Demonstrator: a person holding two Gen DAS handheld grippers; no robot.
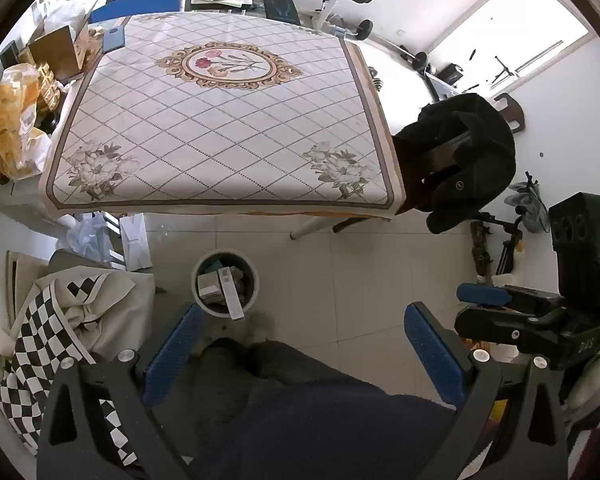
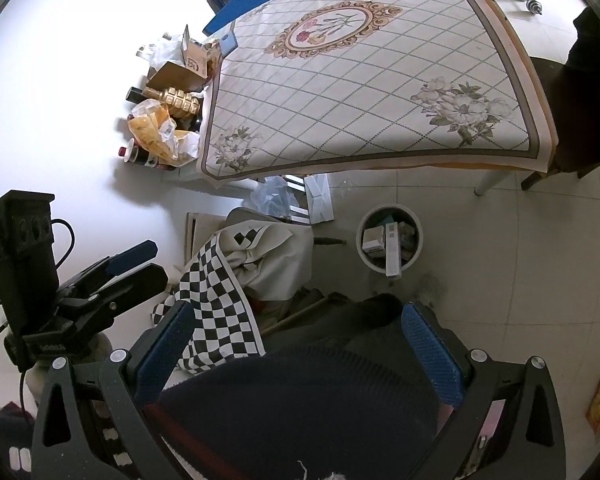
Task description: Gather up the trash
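Observation:
A round white trash bin point(image 1: 225, 286) stands on the tiled floor in front of the table; it holds small boxes and a long white carton point(image 1: 232, 294) that sticks out over its rim. It also shows in the right wrist view point(image 2: 390, 242). My left gripper point(image 1: 304, 354) is open and empty, held above the person's lap, short of the bin. My right gripper point(image 2: 300, 350) is open and empty, also over the lap. The right gripper shows at the right edge of the left wrist view point(image 1: 540, 312).
A table point(image 1: 228, 120) with a patterned floral cloth fills the middle. Bags, a box and bottles point(image 1: 20, 112) lie at its left side. A chair with a dark jacket point(image 1: 464, 160) stands at the right. A checkered cloth point(image 1: 64, 328) lies on a seat at the left.

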